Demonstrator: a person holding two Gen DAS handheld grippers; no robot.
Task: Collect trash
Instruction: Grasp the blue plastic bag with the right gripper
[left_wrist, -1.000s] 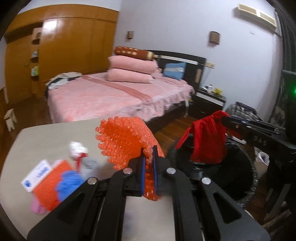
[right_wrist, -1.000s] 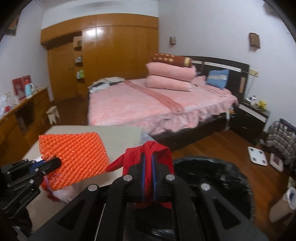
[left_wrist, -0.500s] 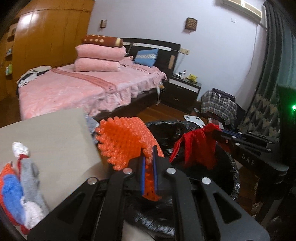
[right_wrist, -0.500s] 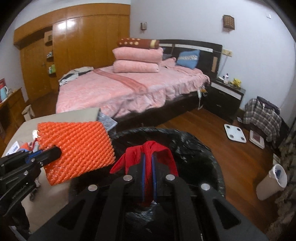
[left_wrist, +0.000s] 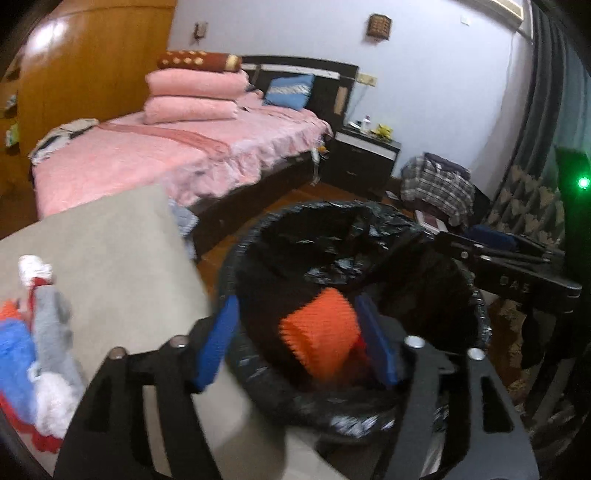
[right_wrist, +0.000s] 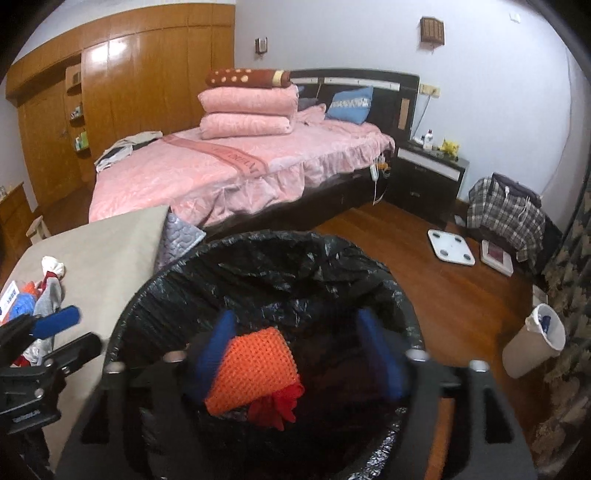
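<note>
Both bits dropped since before: bumpy orange foam sheet and half-buried red rag lie below my opening, empty left claw and right claw, inside the black-bagged bin, rim clear all round.

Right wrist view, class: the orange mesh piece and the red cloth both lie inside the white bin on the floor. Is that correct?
Not the white bin. The right wrist view shows the orange mesh piece and the red cloth lying inside the black-lined trash bin beside the table; the white one stands apart on the floor.
</note>
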